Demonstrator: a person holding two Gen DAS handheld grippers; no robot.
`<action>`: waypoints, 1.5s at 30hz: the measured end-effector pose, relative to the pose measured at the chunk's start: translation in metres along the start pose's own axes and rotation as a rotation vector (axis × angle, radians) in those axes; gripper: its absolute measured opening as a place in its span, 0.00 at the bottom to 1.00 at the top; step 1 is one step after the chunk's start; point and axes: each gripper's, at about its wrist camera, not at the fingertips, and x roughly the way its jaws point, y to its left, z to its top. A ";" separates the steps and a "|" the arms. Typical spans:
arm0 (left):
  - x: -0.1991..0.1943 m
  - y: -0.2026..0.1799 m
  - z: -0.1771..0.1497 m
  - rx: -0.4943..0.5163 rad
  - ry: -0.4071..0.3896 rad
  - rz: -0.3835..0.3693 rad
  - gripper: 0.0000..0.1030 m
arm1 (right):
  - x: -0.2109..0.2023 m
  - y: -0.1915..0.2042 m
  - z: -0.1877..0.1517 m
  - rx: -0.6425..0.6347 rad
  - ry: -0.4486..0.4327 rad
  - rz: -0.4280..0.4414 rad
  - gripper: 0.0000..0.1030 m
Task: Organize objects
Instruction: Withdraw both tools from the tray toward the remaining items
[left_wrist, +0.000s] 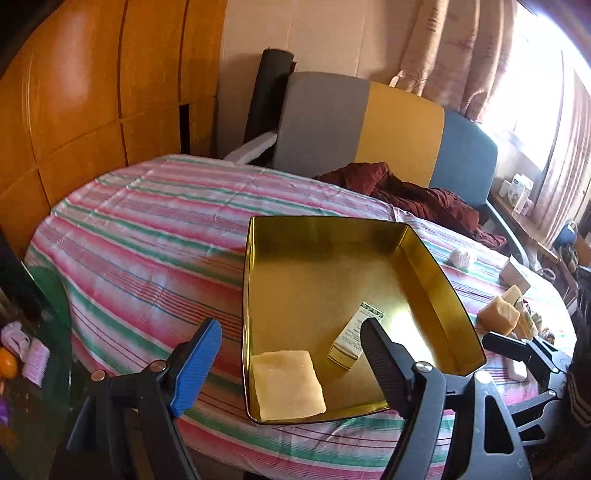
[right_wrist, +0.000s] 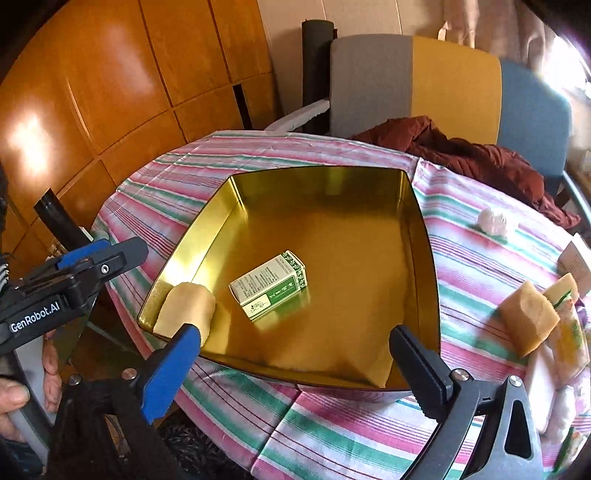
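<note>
Left gripper (left_wrist: 291, 347): jaws standing wide apart, nothing between the pads, hanging over the near left corner of the gold tin tray (left_wrist: 424, 258). Its blue-padded finger is sitting outside the tray's left wall, over the striped tablecloth (left_wrist: 147, 229); its black finger is crossing in front of the small box (left_wrist: 354, 338).

Right gripper (right_wrist: 291, 349): jaws likewise spread wide and gripping nothing, hovering above the tray's near edge (right_wrist: 430, 266).

Inside the tray, two items are lying: a pale yellow sponge pad (right_wrist: 186, 312) tucked into the near left corner, touching the wall, and the green-and-white small box (right_wrist: 269, 290) lying on its side near the middle, apart from the pad.

Outside the tray, on the cloth to the right, more things are waiting: a second yellow sponge block (right_wrist: 528, 317) beside some packets (right_wrist: 569, 332), and further back a white crumpled ball (right_wrist: 493, 220).

A dark red garment (right_wrist: 472, 155) is draping over the table's far edge, in front of a grey, yellow and blue chair back (right_wrist: 454, 85).
</note>
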 end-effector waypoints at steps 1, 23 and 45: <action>-0.001 -0.001 0.000 0.006 -0.002 0.000 0.76 | 0.000 0.000 0.000 0.000 -0.004 -0.002 1.00; 0.006 -0.028 -0.006 0.082 0.057 -0.040 0.77 | -0.005 -0.018 -0.005 0.057 -0.040 -0.030 1.00; 0.015 -0.056 -0.003 0.121 0.133 -0.179 0.76 | -0.012 -0.076 -0.021 0.199 -0.040 -0.098 1.00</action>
